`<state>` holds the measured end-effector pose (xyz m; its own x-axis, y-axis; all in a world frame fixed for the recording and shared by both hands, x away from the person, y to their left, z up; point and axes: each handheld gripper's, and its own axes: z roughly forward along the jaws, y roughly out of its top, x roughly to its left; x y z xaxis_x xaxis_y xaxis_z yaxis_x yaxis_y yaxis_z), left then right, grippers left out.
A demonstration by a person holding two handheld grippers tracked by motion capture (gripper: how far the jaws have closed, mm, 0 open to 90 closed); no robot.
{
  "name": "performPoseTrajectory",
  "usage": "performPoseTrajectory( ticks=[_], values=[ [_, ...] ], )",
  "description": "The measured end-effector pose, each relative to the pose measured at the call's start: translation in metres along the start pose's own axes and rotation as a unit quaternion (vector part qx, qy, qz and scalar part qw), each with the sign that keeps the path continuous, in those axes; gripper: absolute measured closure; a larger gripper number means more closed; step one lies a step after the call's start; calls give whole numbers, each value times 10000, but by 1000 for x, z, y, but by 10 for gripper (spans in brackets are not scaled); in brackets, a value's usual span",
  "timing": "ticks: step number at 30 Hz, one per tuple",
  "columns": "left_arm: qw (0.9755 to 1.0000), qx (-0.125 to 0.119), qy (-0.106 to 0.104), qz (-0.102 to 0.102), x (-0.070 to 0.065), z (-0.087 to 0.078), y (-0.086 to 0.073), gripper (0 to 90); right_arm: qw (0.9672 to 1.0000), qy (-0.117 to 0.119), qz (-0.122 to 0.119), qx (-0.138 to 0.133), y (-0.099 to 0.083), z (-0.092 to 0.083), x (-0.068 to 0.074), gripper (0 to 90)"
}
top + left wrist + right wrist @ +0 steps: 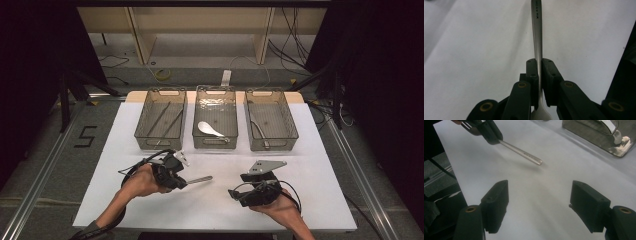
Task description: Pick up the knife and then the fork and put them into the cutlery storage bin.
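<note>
A slim metal piece of cutlery (pixel 200 179) hangs just above the white table sheet (pixel 210 212). My left gripper (pixel 185 183) is shut on its neck. In the left gripper view the pads (pixel 532 70) pinch the neck and the handle (pixel 537 32) runs straight away from the camera. My right gripper (pixel 237 194) sits at the front right, its jaws standing wide apart over bare sheet. In the right gripper view its fingers (pixel 495 202) have nothing between them, and the held cutlery (pixel 522 152) shows farther off.
Three clear bins stand in a row at the back of the sheet. The left bin (pixel 160 146) holds chopsticks, the middle bin (pixel 215 143) a white spoon (pixel 210 129), and the right bin (pixel 272 147) metal cutlery. Cables lie on the floor beyond.
</note>
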<state>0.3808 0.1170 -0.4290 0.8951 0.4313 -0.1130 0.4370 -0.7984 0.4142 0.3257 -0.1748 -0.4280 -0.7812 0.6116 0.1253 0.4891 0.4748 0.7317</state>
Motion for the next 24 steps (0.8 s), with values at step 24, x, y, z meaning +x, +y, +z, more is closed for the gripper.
performPoseTrajectory(
  ticks=[24],
  values=[
    [9974,-46,-558,449,-38,3,19,835,9823,211,-1792,500,21,51,50,350]
  ],
)
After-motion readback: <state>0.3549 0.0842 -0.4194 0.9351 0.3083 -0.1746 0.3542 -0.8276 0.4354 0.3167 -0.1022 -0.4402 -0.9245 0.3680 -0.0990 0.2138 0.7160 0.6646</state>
